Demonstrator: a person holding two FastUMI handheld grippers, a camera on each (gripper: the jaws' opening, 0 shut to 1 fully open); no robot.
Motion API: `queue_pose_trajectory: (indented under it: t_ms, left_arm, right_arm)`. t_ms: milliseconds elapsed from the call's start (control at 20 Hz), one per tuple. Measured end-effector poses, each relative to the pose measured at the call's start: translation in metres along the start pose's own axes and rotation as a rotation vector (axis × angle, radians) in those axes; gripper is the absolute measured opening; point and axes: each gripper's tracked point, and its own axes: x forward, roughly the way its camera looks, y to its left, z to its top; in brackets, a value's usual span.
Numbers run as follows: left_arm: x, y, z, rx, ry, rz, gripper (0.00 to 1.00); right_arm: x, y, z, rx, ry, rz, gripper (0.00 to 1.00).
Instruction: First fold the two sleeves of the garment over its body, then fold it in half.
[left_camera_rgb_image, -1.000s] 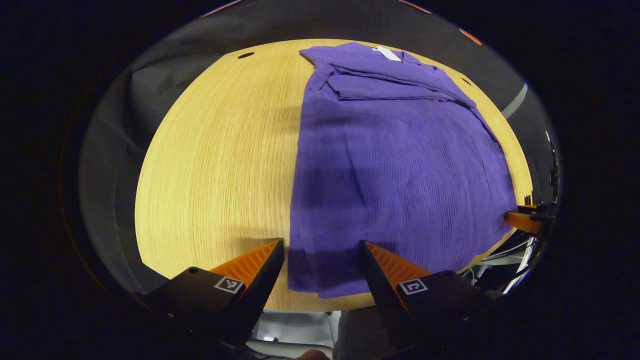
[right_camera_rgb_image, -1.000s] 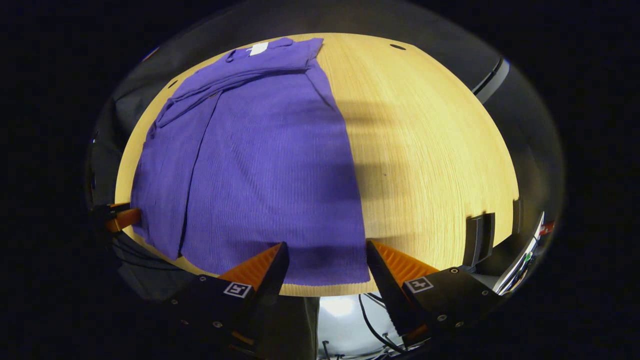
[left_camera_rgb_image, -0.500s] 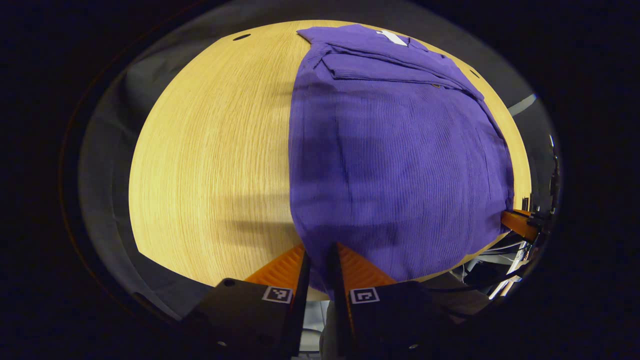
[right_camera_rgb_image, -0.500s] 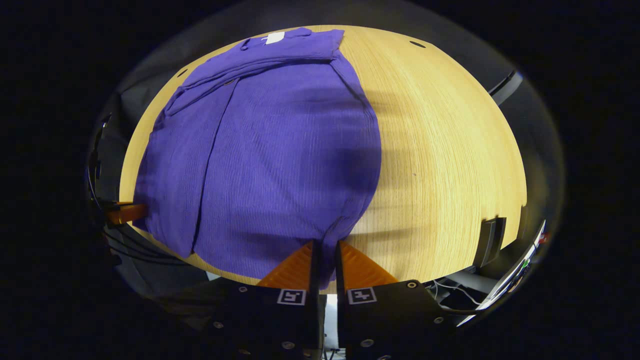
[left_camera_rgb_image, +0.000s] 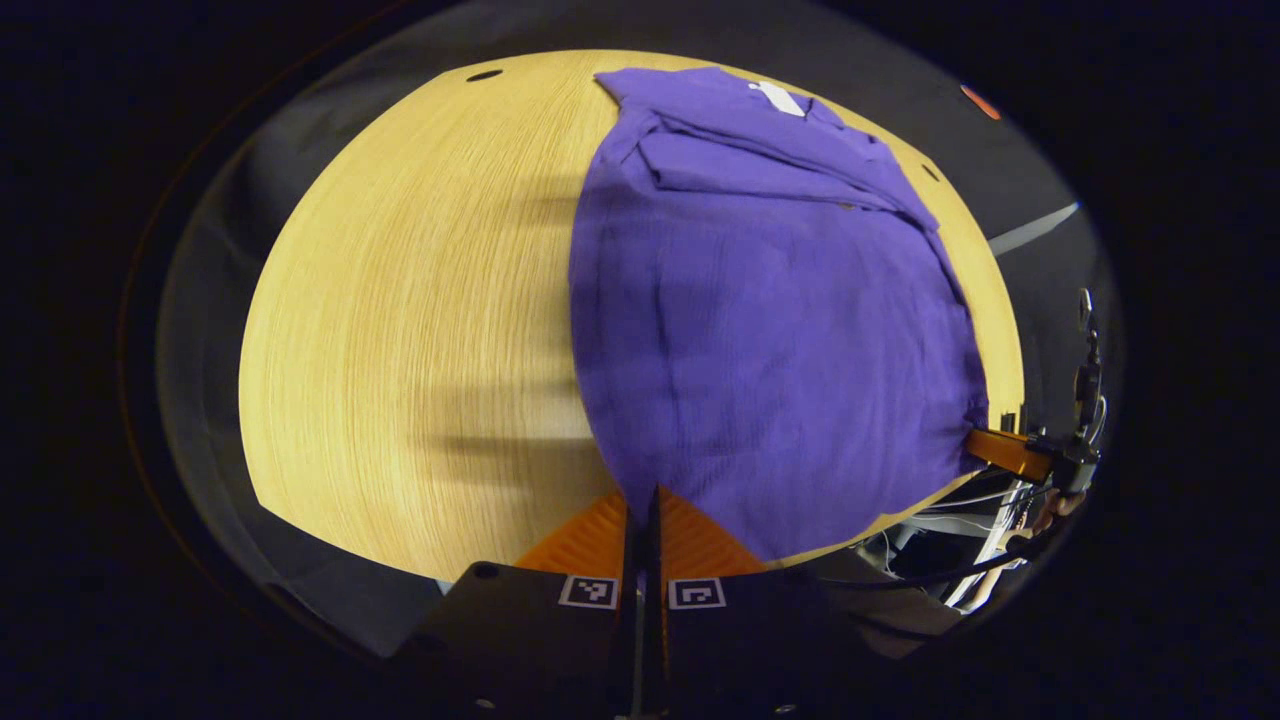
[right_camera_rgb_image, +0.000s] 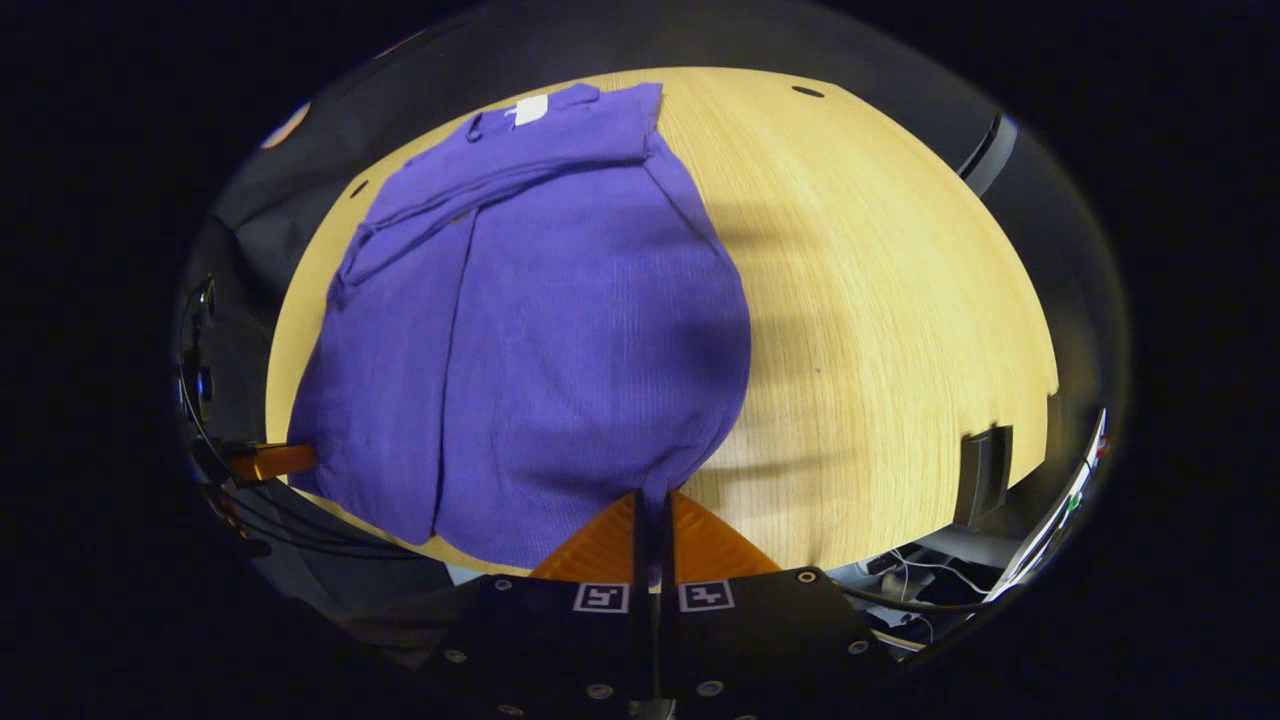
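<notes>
A purple garment (left_camera_rgb_image: 760, 320) lies flat on the wooden table (left_camera_rgb_image: 400, 300), collar and white label (left_camera_rgb_image: 775, 97) at the far end. Its sleeves (left_camera_rgb_image: 760, 165) are folded across the upper body. My left gripper (left_camera_rgb_image: 645, 500) is shut on the near hem corner, and the cloth gathers into its tips. In the right gripper view the same garment (right_camera_rgb_image: 560, 330) spreads to the left, and my right gripper (right_camera_rgb_image: 655, 500) is shut on the other hem corner. Each view shows the other gripper's finger at the hem's far side: the right one (left_camera_rgb_image: 1005, 452) and the left one (right_camera_rgb_image: 270, 460).
Bare table (right_camera_rgb_image: 880, 300) runs beside the garment on its outer side. Small holes (left_camera_rgb_image: 484, 75) (right_camera_rgb_image: 807, 92) mark the far tabletop. A dark bracket (right_camera_rgb_image: 978, 475) sits at the near right table edge, and cables (left_camera_rgb_image: 960, 530) hang below the front edge.
One second ago both grippers stood open astride the hem. They have since shut fully on the hem corners, and the cloth now bunches and draws in toward each.
</notes>
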Motion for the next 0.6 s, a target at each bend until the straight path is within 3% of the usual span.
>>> queue_pose_trajectory:
  t_ms: [600]
  left_arm:
    - [-0.075,-0.017,0.095,0.156,-0.174,-0.046,0.05]
  right_arm:
    - [-0.08,0.039,0.09,-0.109,-0.189,0.03,0.04]
